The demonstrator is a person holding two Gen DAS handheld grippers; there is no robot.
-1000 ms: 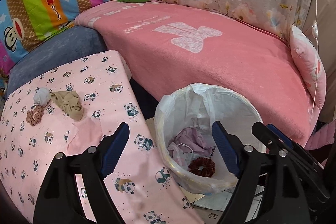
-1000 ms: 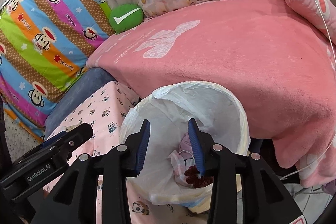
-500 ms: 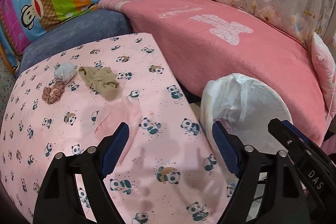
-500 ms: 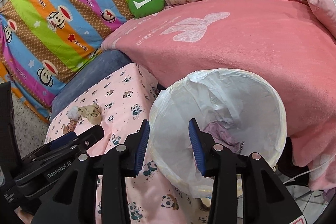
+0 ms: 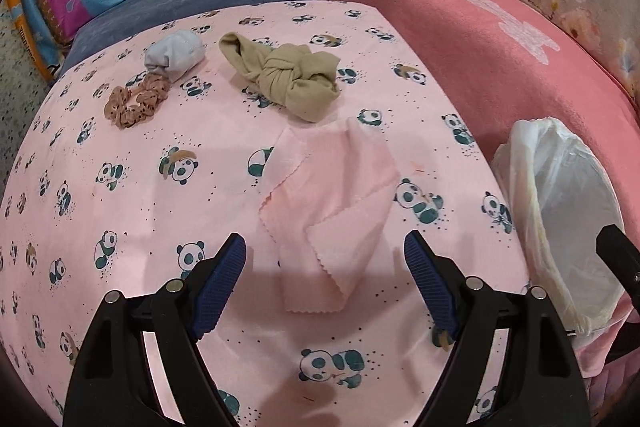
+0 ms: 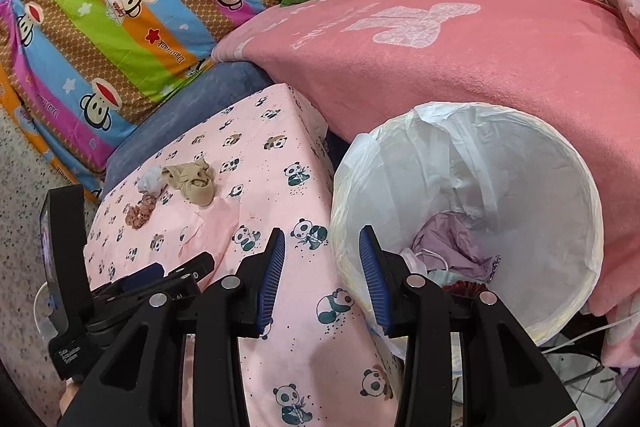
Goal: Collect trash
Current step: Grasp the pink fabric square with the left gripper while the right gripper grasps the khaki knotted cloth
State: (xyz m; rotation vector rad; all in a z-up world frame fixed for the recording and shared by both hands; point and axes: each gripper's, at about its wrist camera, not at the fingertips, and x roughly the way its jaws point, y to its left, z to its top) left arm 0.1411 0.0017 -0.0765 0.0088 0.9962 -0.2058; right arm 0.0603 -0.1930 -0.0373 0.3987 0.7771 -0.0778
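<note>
We had swung the left gripper [image 5: 324, 259] away from the trash bin [image 5: 560, 227] and down over the panda-print table [image 5: 120, 227], jaws spread wide and empty. Just ahead lay the pink cloth [image 5: 332, 195]; beyond it the tan sock [image 5: 288, 79], scrunchie [image 5: 136, 101] and grey wad [image 5: 176, 53] awaited collecting. Our right gripper [image 6: 322, 267] hung half-spread, empty, at the bin's rim.

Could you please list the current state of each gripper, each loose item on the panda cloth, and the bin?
left gripper: open, empty, above pink cloth
right gripper: open, empty
pink cloth: crumpled, lying flat
beige cloth: knotted
scrunchie: lying loose
white bundle: rolled up
bin: lined, partly filled
</note>
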